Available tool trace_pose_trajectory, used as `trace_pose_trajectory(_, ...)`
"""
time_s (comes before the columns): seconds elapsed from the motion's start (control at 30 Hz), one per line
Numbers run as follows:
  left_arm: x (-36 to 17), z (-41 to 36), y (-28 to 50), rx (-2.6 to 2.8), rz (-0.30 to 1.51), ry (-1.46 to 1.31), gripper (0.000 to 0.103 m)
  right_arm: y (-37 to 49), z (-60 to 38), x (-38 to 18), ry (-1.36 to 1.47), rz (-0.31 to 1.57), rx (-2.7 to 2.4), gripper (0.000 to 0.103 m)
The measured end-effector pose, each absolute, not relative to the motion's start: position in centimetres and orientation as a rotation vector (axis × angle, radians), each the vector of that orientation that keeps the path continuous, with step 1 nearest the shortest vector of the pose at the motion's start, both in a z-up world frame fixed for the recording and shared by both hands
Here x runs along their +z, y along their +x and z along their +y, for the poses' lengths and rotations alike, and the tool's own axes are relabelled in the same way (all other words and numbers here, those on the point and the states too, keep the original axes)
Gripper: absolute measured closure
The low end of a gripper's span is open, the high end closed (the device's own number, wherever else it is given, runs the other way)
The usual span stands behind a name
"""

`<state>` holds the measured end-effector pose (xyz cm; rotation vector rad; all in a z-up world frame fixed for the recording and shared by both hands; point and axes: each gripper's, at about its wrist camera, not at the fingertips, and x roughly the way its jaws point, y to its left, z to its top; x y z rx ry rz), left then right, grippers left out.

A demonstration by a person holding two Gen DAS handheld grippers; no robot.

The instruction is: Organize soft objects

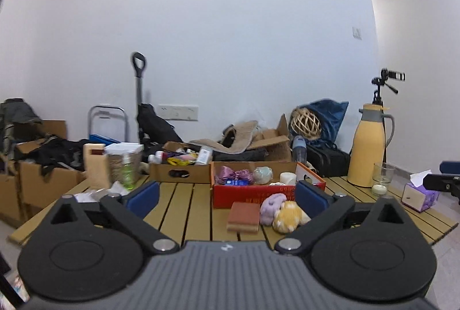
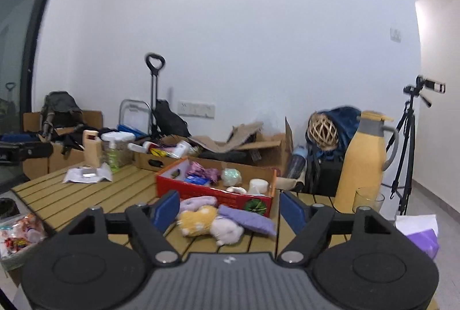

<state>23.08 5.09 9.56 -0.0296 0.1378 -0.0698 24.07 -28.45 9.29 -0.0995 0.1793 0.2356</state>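
Observation:
A red cardboard box [image 1: 253,191] [image 2: 201,189] stands on the slatted wooden table and holds pink, blue, pale green and white soft items. In front of it lie a brown sponge block [image 1: 243,216], a purple plush [image 1: 271,208] and a yellow spotted plush [image 1: 289,216] [image 2: 198,219]. The right wrist view also shows a lilac pad [image 2: 247,219] and a pale pink plush [image 2: 228,229]. My left gripper [image 1: 227,196] is open and empty, above the table before these items. My right gripper [image 2: 230,209] is open and empty, with the plush pile between its fingers' line of sight.
A yellow thermos jug [image 1: 369,146] [image 2: 362,157], a glass [image 1: 382,176] and a purple tissue box [image 1: 419,195] stand at the right. A brown box of bottles [image 1: 181,169], a green soap bottle [image 1: 126,170] and papers [image 2: 87,175] are at the left. Clutter and a tripod [image 2: 405,143] stand behind.

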Motion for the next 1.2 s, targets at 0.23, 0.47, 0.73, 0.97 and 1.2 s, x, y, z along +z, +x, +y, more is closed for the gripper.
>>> trace_pose_trajectory(0.23,6.2,5.7,18.4,-0.014,0.174,0.003,0.0,15.5,-26.2,3.5,-0.04,0.174,0.253,0.022)
trace_pose_trajectory(0.47,5.9,5.9,19.7,0.0,0.179,-0.02,0.0,15.7,-26.9,2.1,-0.009,0.221,0.233,0.021)
trace_pose_trajectory(0.73,3.8,4.7,22.2,-0.032,0.261,-0.003,0.0,18.4,-26.9,0.8,0.003,0.275,0.227,0.021)
trace_pose_trajectory(0.97,1.8,2.8,28.6,-0.087,0.362,0.007,0.0,24.3,-27.3,-1.0,0.014,0.345,0.183,0.022)
trace_pose_trajectory(1.2,1.1,-2.1,38.4,-0.223,0.401,0.006,0.003,32.9,-29.7,-1.9,0.102,0.385,0.146,0.023)
